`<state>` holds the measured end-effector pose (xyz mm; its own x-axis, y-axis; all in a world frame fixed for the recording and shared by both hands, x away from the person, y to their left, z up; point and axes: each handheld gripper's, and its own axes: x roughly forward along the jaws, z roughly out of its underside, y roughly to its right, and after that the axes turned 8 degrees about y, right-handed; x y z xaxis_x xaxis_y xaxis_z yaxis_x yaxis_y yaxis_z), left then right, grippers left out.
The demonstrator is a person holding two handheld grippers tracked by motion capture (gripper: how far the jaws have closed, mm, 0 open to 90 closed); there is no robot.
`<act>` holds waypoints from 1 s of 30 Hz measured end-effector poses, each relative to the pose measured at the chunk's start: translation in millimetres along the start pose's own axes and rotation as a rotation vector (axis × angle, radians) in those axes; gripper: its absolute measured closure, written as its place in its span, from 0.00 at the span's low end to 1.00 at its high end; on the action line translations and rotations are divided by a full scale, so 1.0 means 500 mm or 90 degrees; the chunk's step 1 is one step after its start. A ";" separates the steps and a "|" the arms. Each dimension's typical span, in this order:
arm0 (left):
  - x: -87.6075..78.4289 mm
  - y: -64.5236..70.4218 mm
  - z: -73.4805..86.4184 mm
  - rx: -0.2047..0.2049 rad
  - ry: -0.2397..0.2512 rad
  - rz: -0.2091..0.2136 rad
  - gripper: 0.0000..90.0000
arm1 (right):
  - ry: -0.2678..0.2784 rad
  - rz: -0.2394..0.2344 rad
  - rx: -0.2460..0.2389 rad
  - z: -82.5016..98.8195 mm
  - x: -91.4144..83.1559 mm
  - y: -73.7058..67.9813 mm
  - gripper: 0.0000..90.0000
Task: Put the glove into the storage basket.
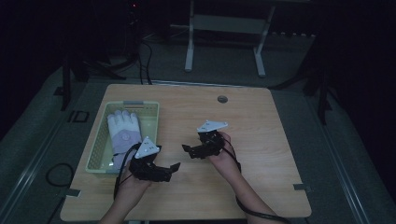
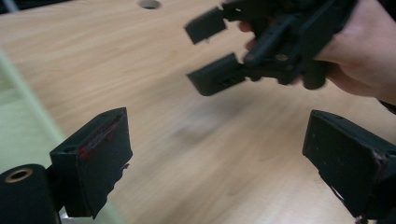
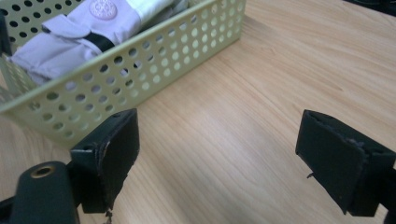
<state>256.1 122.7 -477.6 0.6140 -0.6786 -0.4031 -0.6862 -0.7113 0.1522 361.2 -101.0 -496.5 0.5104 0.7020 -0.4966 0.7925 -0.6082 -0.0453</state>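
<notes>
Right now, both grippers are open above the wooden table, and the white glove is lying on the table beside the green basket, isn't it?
Not quite. The white glove lies inside the green basket, not beside it; the high view shows this, and the right gripper view shows it behind the holed wall. The rest holds: the left gripper and right gripper are both open above the wooden table.

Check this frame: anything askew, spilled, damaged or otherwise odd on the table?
Nothing stands out. The white glove lies flat inside the green perforated basket, which sits squarely on the wooden table. The left gripper and right gripper hang over bare wood, jaws open and holding nothing.
</notes>
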 end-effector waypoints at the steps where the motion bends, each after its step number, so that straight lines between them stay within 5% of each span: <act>1: 0.004 0.007 0.002 0.004 0.000 0.007 0.09 | 0.000 0.000 0.002 0.004 -0.004 0.002 0.15; 10: 0.037 0.052 0.025 0.045 0.000 0.076 0.09 | 0.004 0.008 0.018 0.045 -0.031 0.019 0.15; 16: 0.064 0.078 0.051 0.055 -0.028 0.105 0.09 | 0.002 0.013 0.019 0.075 -0.047 0.027 0.15; 24: 0.100 0.102 0.082 0.079 -0.055 0.125 0.09 | 0.005 0.013 0.033 0.114 -0.062 0.036 0.14; 30: 0.117 0.110 0.103 0.072 -0.063 0.139 0.09 | -0.007 0.007 0.033 0.144 -0.063 0.038 0.14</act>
<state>234.3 53.5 -539.4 0.4093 -0.7882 -0.4595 -0.8408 -0.5214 0.1456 335.9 -161.4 -544.0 0.5148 0.6911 -0.5073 0.7686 -0.6342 -0.0840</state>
